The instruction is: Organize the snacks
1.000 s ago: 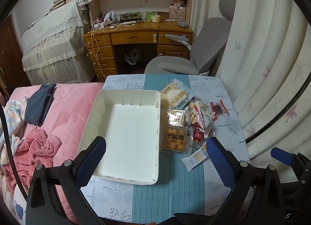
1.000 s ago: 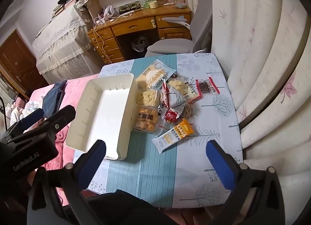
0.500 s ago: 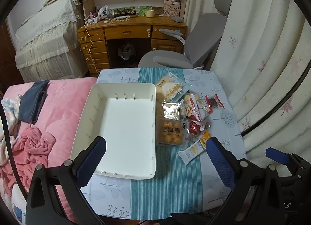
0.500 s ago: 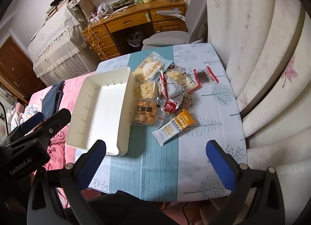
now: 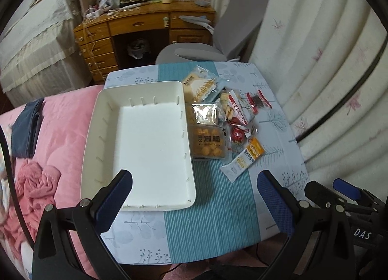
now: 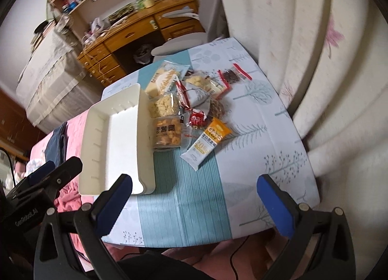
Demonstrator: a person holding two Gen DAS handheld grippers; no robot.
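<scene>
An empty white tray point(image 5: 135, 183) sits on the left half of a small table point(image 5: 211, 219) and also shows in the right wrist view point(image 6: 145, 159). Several snack packs lie in a heap to its right: an orange-and-white oat bar point(image 5: 245, 159) point(image 6: 208, 142), a clear pack of yellow puffs point(image 5: 208, 144) point(image 6: 167, 133), a silver pack point(image 5: 205, 114), a blue-and-yellow pack point(image 5: 201, 85) and a red-ended dark pack point(image 5: 258, 102). My left gripper point(image 5: 194, 203) is open and empty above the table's near edge. My right gripper point(image 6: 194, 203) is open and empty, also near the front edge.
A pink bed with clothes point(image 5: 36, 159) adjoins the table's left side. White curtains point(image 5: 327, 62) hang close on the right. A grey office chair point(image 5: 218, 37) and a wooden desk point(image 5: 145, 25) stand beyond the table's far edge.
Both grippers have moved closer over the table and stayed open. The right wrist view has tilted. The tray and the snacks have not moved.
</scene>
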